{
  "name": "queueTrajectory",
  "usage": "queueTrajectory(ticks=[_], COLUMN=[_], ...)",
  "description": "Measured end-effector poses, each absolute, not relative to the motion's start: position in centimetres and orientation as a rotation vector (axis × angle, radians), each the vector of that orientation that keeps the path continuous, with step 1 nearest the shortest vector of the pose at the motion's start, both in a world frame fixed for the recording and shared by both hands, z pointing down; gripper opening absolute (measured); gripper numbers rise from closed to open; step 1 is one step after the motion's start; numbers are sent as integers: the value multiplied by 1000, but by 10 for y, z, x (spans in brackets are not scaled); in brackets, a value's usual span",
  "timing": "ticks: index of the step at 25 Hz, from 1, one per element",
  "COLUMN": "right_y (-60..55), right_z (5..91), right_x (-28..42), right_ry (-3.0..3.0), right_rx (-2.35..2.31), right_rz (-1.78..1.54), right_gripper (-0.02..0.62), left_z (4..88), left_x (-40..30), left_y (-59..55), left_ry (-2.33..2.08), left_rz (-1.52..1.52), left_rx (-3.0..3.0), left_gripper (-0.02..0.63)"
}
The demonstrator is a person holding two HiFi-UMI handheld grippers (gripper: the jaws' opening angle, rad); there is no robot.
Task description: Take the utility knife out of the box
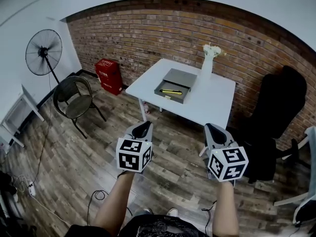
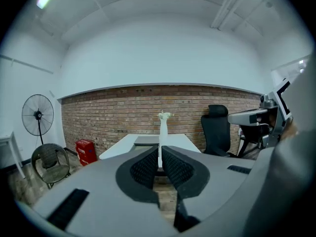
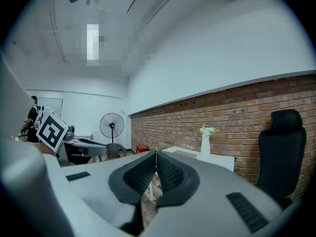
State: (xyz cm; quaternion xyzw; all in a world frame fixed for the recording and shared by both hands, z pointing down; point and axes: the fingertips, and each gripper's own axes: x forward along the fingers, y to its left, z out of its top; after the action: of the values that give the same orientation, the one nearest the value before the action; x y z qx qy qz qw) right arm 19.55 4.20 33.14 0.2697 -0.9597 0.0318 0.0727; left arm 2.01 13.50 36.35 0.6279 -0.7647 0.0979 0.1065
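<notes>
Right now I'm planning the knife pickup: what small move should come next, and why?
Probably walk toward the white table, since the left gripper and right gripper are both shut, empty and well short of it, while the utility knife lies in the open box on it.

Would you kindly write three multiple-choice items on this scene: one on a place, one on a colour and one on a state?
1. Where does the utility knife lie?
A. On the floor
B. In the grey box on the table
C. On the black chair

2. What colour is the vase?
A. White
B. Red
C. Black

3. How do the jaws of the left gripper stand?
A. Wide apart
B. Shut on the knife
C. Together, with nothing held

Answers: B, the yellow knife shows inside the open box; A, the vase is as white as the table; C, the left gripper view shows the pads meeting with nothing between them.
</notes>
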Motion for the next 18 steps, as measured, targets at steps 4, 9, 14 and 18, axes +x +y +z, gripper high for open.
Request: queueTrajectory(ticks=[4,9,14,18], right_y=[38,32,19,1], right_z=[335,339,348,351], right_x=[202,206,193,176], right_ry=[-2890,-2887,-2872,-2858], right_rx=[790,776,779,798], right_rz=[103,106,114,105], right_gripper=[20,20,20,20], left_z=[363,365,370,376], left_x=[30,38,26,9], left_y=[129,117,102,80], left_ry=[-2264,-2253,-2247,-2230], left_rz=[285,292,297,288], left_rx=[1845,1853,1863,1887], left_gripper=[40,40,43,46])
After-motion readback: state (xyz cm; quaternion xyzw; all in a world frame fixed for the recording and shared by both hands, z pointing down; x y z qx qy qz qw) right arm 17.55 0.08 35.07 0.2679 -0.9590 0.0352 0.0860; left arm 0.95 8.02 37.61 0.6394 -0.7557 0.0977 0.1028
